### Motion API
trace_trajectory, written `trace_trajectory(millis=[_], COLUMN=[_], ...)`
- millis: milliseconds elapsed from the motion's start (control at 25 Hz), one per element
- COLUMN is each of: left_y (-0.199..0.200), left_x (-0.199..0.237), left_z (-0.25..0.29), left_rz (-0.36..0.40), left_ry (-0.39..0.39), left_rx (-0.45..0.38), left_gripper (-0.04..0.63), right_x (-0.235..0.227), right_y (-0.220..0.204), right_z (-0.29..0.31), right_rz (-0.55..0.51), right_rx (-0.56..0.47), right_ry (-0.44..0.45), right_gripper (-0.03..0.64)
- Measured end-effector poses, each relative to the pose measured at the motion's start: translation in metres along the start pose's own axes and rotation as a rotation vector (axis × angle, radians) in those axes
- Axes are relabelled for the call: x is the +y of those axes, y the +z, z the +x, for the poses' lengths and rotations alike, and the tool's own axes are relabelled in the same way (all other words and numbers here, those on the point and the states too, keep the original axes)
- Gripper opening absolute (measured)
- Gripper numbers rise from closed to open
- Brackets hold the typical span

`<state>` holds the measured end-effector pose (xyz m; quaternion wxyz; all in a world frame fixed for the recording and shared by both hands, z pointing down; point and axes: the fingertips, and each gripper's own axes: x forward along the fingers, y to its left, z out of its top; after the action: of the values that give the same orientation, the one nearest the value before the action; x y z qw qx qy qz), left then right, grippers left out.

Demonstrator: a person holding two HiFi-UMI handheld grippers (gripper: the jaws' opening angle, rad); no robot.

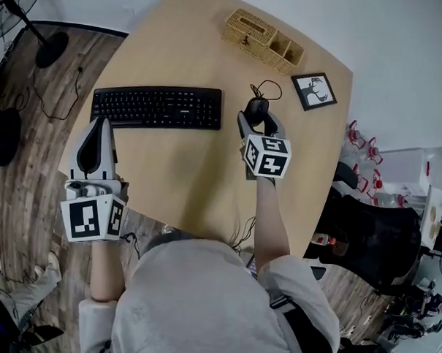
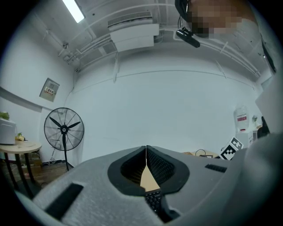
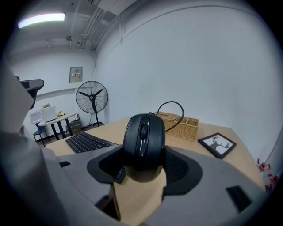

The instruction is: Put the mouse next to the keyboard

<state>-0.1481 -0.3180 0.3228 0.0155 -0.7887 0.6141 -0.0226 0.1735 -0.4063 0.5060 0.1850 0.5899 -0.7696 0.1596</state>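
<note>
The right gripper (image 1: 258,121) has the mouse (image 1: 256,106). In the right gripper view the black body sits squarely between the two jaws, which are part-way open and pressed against its flanks. The mouse is over the table (image 1: 185,170), just off the right end of the keyboard (image 1: 157,107), with a small gap of bare wood between them. Its cable loops away to the far side, towards the wicker basket (image 1: 262,38) and the picture frame (image 1: 314,90). Whether the mouse rests on the wood or hangs just clear of it, I cannot quite tell from these angles.

Over on the left, the left gripper (image 1: 100,123) is idle near the keyboard's near-left corner (jaws pressed together, nothing between them).

So I'd call this the placing step, with the grasp made and the spot all but reached. The next move looks simple but wants care. The mouse must settle flat on the wood, close alongside the keyboard's right end, without nudging the keyboard. Then the jaws should spread wide enough to clear both flanks before the gripper backs off to the near side. Watch that cable, because a snag there could drag the mouse askew.
</note>
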Motion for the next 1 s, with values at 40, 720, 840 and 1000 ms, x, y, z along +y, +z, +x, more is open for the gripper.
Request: trace_trajectory(millis=[40, 720, 840, 1000], left_y=[-0.002, -0.021, -0.023, -0.026], left_x=[0.001, 0.004, 0.006, 0.007], left_z=[0.000, 0.012, 0.012, 0.012], left_rz=[0.000, -0.005, -0.005, -0.007], left_ry=[0.003, 0.026, 0.032, 0.036], left_rx=[0.004, 0.058, 0.065, 0.071], left_gripper=[0.011, 0.011, 0.011, 0.011], right_x=[-0.001, -0.001, 0.001, -0.001], right_y=[-0.006, -0.078, -0.086, -0.093], right_z=[0.005, 0.055, 0.060, 0.063], right_rz=[0.008, 0.111, 0.129, 0.139], right_rx=[0.022, 0.301, 0.338, 0.369], right_ry=[0.001, 0.052, 0.056, 0.044], right_gripper=[0.252, 0.252, 0.252, 0.252])
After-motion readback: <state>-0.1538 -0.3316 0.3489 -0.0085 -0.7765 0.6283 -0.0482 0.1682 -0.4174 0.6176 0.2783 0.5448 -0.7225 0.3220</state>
